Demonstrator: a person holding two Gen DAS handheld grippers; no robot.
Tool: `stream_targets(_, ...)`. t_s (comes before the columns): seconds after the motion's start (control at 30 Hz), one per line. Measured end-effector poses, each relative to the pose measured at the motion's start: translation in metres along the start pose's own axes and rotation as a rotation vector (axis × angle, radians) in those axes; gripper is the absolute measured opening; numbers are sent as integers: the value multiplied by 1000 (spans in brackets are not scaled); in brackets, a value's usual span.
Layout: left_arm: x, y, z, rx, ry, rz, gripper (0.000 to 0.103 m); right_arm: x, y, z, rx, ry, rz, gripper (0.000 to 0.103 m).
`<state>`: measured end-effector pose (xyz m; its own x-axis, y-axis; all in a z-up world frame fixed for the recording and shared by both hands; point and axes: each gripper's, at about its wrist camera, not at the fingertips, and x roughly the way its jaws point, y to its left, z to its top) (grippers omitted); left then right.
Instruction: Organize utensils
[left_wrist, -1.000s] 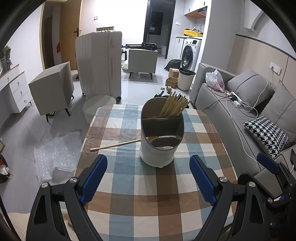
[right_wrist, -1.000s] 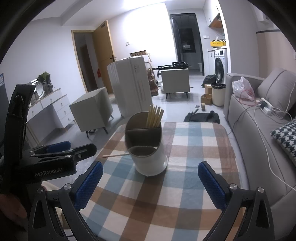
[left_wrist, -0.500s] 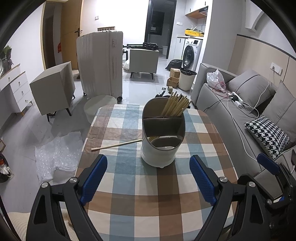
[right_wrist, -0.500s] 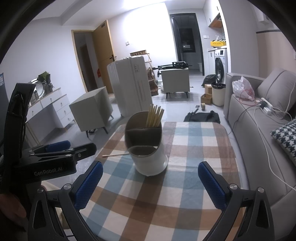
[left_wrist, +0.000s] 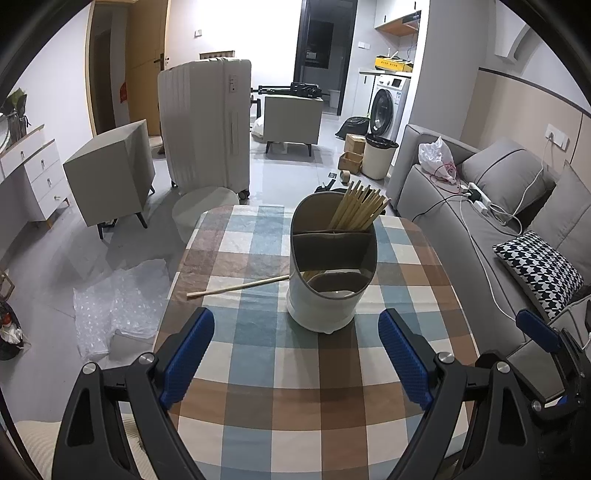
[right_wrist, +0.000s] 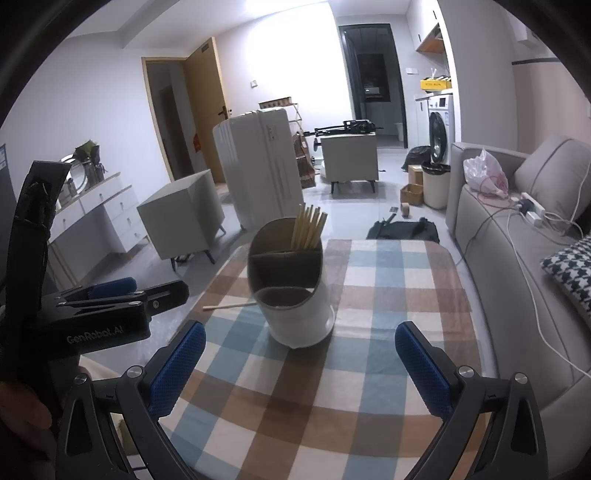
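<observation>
**Both grippers spread and empty over the checked table, holder and one loose chopstick ahead**

Left gripper (left_wrist: 295, 354) – blue pads wide apart, nothing between them, hovering over the near part of the checked tablecloth (left_wrist: 258, 398). Right gripper (right_wrist: 299, 362) – same, pads spread wide, nothing pinched, above the near edge of the table.

Utensil holder (left_wrist: 325, 302) – white, rounded, three compartments, stands upright about mid-table, slightly toward the right edge in the left wrist view. Far compartment holds a bundle of wooden chopsticks (left_wrist: 360, 206) leaning to the right, tips sticking above the rim. Middle compartment looks empty; near compartment shows something pale at its left side, can't tell what.

Single chopstick (left_wrist: 236, 286) lies flat on the tablecloth left of the holder, running from near the left edge toward the holder's wall – its right end is just beside or touching the holder, can't tell which. In the right wrist view the same chopstick (right_wrist: 229, 306) shows left of the holder (right_wrist: 299, 317), and the body of the left gripper appears at the left side, off the table's left edge.

Around the table: grey sofa (left_wrist: 461, 221) along the right edge, white suitcase (left_wrist: 207, 125) on the floor beyond the far edge, bubble wrap (left_wrist: 118, 299) on the floor at left.
</observation>
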<state>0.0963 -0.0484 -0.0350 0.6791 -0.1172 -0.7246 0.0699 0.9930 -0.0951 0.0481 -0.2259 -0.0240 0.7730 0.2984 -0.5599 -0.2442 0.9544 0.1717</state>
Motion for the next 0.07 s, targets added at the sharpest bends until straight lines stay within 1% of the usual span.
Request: stream_targets(0.07,0,1,0,-2,-11,-1,87,2,0,0,0,2,2,103)
